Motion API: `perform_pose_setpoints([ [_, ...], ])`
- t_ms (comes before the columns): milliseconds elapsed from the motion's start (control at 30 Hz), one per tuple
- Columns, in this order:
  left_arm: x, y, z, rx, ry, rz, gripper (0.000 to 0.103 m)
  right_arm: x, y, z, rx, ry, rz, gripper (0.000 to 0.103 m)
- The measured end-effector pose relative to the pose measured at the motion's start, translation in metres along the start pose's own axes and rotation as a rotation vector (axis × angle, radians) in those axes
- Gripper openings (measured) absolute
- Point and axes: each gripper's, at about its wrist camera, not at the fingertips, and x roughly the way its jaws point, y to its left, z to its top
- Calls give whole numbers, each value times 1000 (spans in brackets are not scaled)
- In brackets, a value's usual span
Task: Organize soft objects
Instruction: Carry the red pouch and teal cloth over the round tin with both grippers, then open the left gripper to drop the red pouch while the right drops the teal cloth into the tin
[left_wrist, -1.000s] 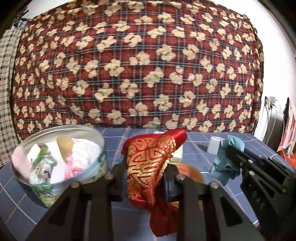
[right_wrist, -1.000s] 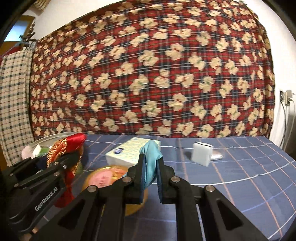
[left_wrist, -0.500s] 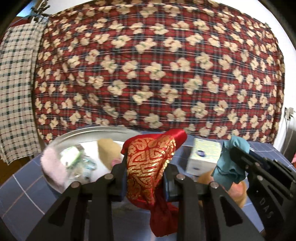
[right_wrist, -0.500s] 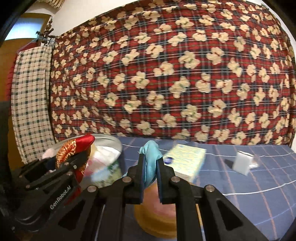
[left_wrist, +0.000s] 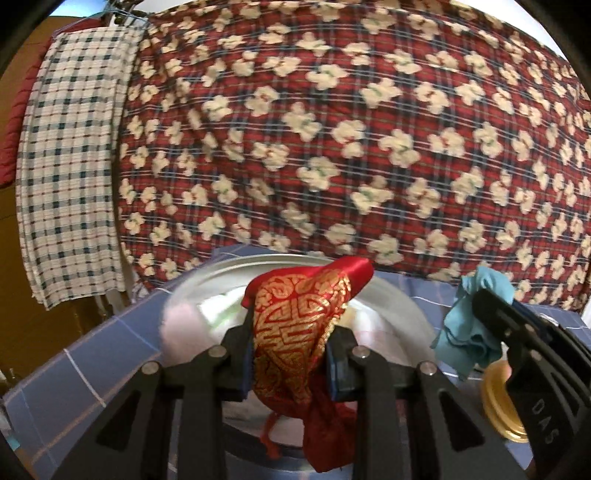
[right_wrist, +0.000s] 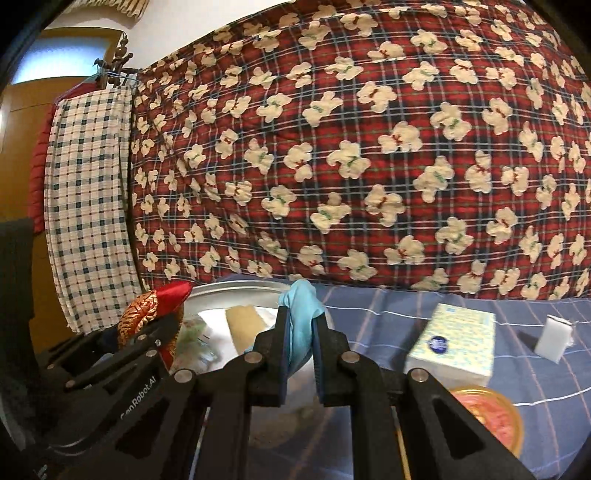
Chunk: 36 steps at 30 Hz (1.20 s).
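My left gripper (left_wrist: 290, 354) is shut on a red and gold brocade pouch (left_wrist: 299, 325) and holds it over a round metal tin (left_wrist: 399, 306) with soft items inside. My right gripper (right_wrist: 300, 343) is shut on a light blue cloth (right_wrist: 301, 314) just above the tin's near right rim (right_wrist: 236, 286). The blue cloth also shows in the left wrist view (left_wrist: 469, 339), beside the pouch. The pouch shows in the right wrist view (right_wrist: 147, 310) at the left. A pink fluffy item (left_wrist: 181, 325) and a tan piece (right_wrist: 243, 326) lie in the tin.
A tissue box (right_wrist: 454, 343), a small white block (right_wrist: 554, 338) and a gold tin lid with a pink face (right_wrist: 491, 417) sit on the blue checked tablecloth (right_wrist: 388, 306). A red floral quilt (right_wrist: 369, 147) hangs behind. A checked cloth (left_wrist: 70, 166) hangs at the left.
Both grippers have swung left with their cloths and now hang over the tin. The tissue box and lid have shifted to the right of the views.
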Motion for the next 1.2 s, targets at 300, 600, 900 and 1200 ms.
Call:
perform_pose_setpoints([
  [300,20,37,9,-16,25,93,28,28,23,-2,-32,26,25,13],
  [600,40,58,15,-17,57,172,28,56,42,-1,-42,62,39,13],
  [900,58,67,14,-7,90,211,28,71,48,-4,-80,102,25,13],
  [1200,70,66,14,12,129,223,28,78,58,-5,-123,131,35,13],
])
